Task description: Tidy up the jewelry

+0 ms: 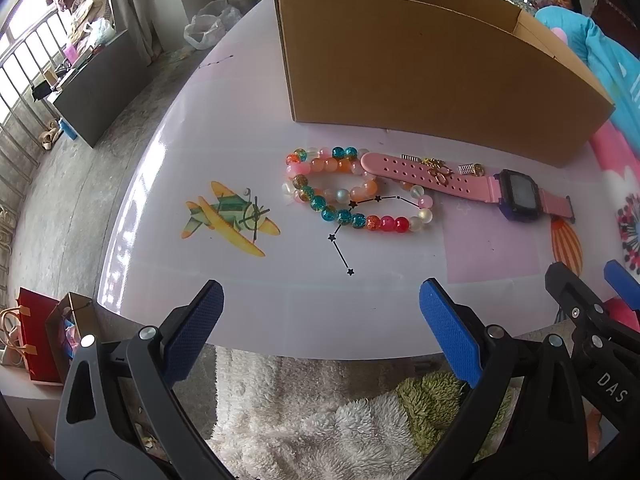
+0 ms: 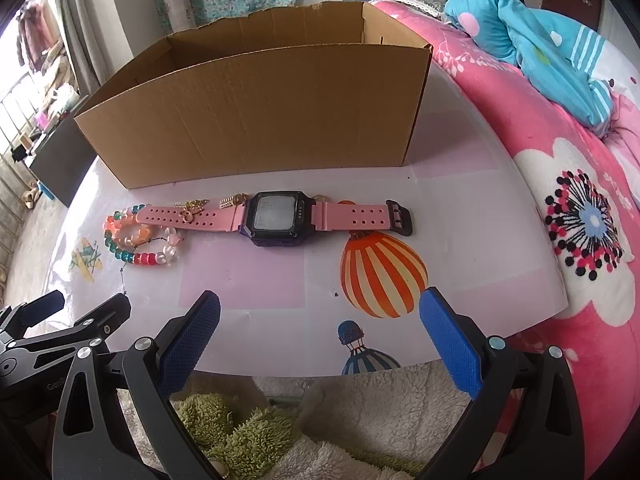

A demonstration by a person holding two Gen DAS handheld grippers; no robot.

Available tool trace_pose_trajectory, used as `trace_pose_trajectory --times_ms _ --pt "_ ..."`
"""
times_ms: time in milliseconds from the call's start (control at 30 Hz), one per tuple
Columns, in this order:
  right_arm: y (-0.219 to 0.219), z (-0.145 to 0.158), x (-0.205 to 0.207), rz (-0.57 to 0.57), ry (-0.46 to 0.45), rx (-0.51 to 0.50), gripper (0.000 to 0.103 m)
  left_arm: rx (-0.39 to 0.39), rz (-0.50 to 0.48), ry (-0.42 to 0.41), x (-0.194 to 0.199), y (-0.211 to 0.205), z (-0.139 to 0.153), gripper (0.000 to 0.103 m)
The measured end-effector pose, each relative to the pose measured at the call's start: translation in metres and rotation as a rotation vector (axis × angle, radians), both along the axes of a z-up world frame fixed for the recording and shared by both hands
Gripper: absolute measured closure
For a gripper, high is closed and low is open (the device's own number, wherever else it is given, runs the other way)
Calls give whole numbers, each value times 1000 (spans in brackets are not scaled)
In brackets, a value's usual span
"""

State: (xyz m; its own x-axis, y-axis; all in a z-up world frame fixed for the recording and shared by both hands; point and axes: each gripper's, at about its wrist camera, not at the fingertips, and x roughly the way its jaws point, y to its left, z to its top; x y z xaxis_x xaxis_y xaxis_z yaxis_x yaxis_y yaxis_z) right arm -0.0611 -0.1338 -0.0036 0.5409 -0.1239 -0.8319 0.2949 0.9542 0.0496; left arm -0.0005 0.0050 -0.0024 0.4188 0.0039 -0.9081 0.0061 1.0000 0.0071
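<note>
A string of coloured glass beads (image 1: 344, 194) (image 2: 138, 242) lies coiled on the white table. Beside it a pink-strapped digital watch (image 1: 516, 196) (image 2: 276, 218) lies flat, with small gold jewelry pieces (image 1: 438, 168) (image 2: 194, 206) on and behind its strap. An open cardboard box (image 1: 420, 76) (image 2: 256, 120) stands behind them. My left gripper (image 1: 320, 320) hovers open over the table's near edge, in front of the beads. My right gripper (image 2: 320, 320) hovers open in front of the watch; it also shows at the right of the left wrist view (image 1: 592, 292). Nothing is between either pair of fingers.
A bed with a pink flowered cover (image 2: 560, 184) and a blue quilt (image 2: 540, 52) borders the table on the right. A fluffy white and green rug (image 1: 320, 408) lies below the near edge. Red and brown paper bags (image 1: 44, 332) stand on the floor at left.
</note>
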Motion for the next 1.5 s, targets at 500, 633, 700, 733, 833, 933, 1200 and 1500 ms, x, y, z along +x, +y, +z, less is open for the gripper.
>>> trace_pose_trajectory --times_ms 500,633,700,733,833,933,1200,1500 --pt "0 1 1 0 0 0 6 4 3 6 1 4 -4 8" --pt "1 2 1 -1 3 1 6 6 2 9 0 7 -7 8" --pt "1 2 1 -1 4 0 6 5 4 9 0 8 -7 8" --pt "1 2 1 -1 3 -1 6 5 4 10 0 7 -8 8" --pt "0 1 1 -2 2 -1 6 4 4 12 0 9 -9 8" --pt "1 1 1 -2 5 -2 6 5 4 15 0 12 -12 8" --pt "-1 -3 2 -4 13 -8 6 3 -7 39 2 15 -23 8" --pt "-9 -15 9 -15 26 -15 6 32 -16 43 13 13 -33 8"
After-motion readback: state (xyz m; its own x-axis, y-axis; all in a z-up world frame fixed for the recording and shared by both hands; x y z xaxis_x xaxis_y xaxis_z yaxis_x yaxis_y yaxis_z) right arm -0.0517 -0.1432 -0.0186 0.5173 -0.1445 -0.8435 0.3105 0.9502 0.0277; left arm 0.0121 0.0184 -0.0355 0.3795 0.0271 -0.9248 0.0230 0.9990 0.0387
